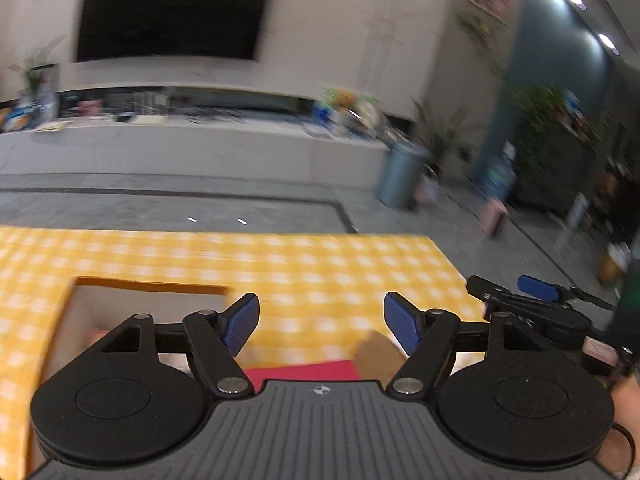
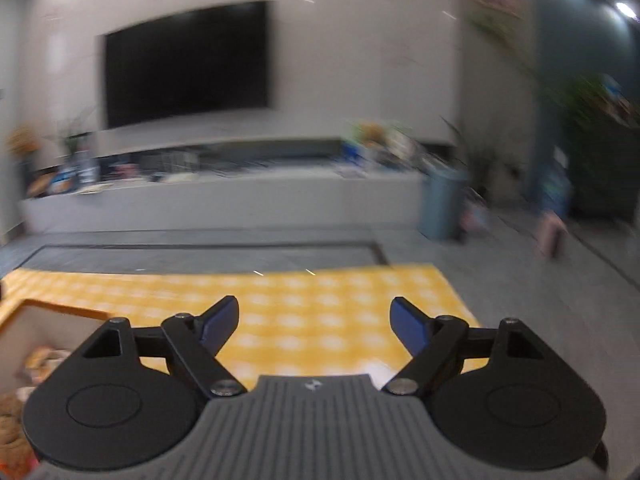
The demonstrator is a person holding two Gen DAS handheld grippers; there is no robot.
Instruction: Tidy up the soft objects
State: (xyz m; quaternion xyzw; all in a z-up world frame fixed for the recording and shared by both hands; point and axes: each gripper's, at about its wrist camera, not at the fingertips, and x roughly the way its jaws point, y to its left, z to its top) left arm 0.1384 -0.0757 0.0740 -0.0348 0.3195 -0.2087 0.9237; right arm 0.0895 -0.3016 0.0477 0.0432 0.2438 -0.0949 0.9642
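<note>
In the left wrist view my left gripper stands open above a yellow checked cloth, with nothing between its blue pads. Just under it lie a red soft thing and a brown one, both blurred. A box with an orange rim sits to the left. My right gripper shows at the right edge, held by a hand. In the right wrist view the right gripper is open and empty over the cloth. The box at left holds blurred soft items.
Beyond the cloth lies grey floor, then a long low console cluttered with small items under a wall-mounted TV. A grey bin, a pink stool and plants stand at the right.
</note>
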